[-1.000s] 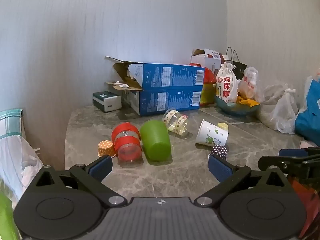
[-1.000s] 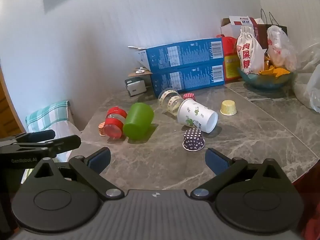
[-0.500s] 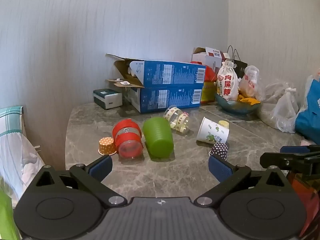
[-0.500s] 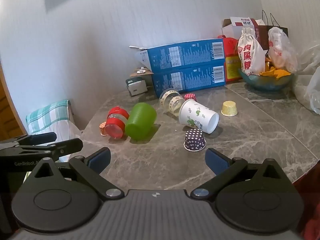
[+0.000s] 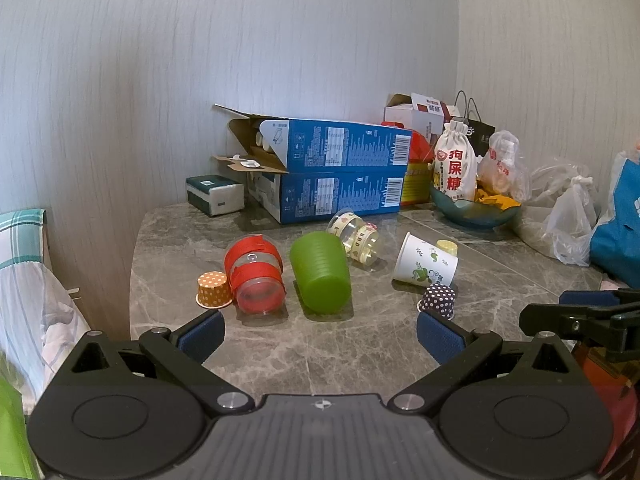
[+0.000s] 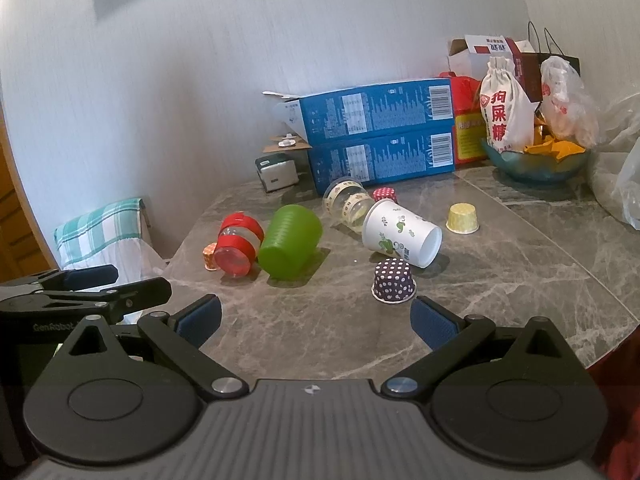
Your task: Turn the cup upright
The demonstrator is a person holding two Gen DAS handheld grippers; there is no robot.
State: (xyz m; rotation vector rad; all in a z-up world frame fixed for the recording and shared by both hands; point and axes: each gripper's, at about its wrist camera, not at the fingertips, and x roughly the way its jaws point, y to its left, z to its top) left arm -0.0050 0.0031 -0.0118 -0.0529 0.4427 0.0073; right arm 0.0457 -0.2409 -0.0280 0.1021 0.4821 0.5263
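On the marble table (image 5: pixel 248 344), toppled cups, both hand-held grippers released, red dotted cup (image 6: pixel 385 194) clear only rightward.

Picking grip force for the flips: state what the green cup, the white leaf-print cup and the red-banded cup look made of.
Green cup: opaque matte plastic, ribbed wall. White leaf-print cup: probably paper, printed matte wall, rolled rim. Red-banded cup: clear glossy plastic, see-through between its red bands.

Both feeds came through to me bright and evenly lit by soft daylight. Shadows under the green cup (image 5: pixel 320 272) fell toward six o'clock, short and soft. Fisheye bending bowed the walls, corners vignetted black. The marble table (image 6: pixel 520 264) showed mild sheen, without harsh glare. Focus was sharp centrally, softer at the rims.
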